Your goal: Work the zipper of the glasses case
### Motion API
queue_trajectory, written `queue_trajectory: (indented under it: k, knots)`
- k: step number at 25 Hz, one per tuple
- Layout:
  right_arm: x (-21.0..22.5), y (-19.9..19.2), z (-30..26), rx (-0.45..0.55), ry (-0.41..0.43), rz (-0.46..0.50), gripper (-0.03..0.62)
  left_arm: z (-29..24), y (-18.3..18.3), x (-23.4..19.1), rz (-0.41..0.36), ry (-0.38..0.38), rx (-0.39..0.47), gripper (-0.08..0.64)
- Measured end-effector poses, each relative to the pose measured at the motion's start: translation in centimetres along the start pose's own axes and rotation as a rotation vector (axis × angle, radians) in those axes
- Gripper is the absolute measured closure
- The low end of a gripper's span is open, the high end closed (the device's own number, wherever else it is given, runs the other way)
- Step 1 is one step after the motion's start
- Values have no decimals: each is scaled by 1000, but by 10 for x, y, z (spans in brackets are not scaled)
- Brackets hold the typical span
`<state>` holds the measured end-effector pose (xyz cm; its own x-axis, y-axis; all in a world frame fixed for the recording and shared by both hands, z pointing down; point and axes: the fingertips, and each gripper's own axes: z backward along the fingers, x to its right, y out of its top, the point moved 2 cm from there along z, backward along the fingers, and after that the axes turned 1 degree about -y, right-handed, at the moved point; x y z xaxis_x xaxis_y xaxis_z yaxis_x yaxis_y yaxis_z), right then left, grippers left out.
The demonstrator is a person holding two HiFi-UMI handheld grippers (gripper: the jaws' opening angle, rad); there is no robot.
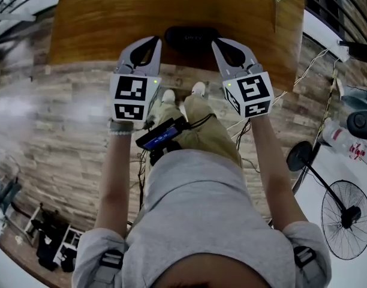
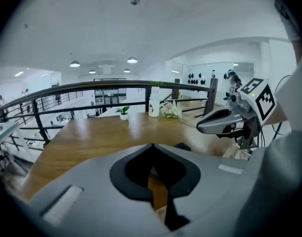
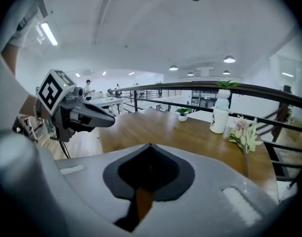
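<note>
A black glasses case [image 1: 191,38] lies near the front edge of the wooden table [image 1: 105,23], with no visible detail of its zipper. My left gripper [image 1: 155,39] is held just left of the case, jaws together and nothing between them. My right gripper [image 1: 215,41] hangs just right of the case, also shut and empty. Neither touches the case. In the left gripper view the closed jaw tips [image 2: 152,145] point over the table, a dark sliver of the case [image 2: 183,146] shows beyond them, and the right gripper [image 2: 221,122] is alongside. The right gripper view shows its own closed tips [image 3: 150,145].
A white bottle [image 3: 219,116], a small potted plant [image 3: 182,114] and a spray of flowers [image 3: 245,135] stand along the table's far side by a dark railing [image 2: 92,88]. A floor fan [image 1: 346,218] and cables lie at the right of the person's legs.
</note>
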<state>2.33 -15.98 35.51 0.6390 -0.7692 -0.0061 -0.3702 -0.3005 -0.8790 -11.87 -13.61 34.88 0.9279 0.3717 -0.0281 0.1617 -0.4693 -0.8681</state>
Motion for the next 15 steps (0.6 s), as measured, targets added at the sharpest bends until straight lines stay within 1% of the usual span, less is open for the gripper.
queue_trajectory:
  k: [3,8,11,15]
  knots:
    - [8,16,20,54,-52,-52,591,11,27,1,-53,-18,59,545]
    - [10,42,46,123,-104,-49,591,31,60,2,-94,-39,150,545]
    - [9,51,57,151,-123,-54,591,44,69,2,-90,-49,183,545]
    - [6,60,69,174,-135,-51,591,58,71,2,-70,-43,193,545]
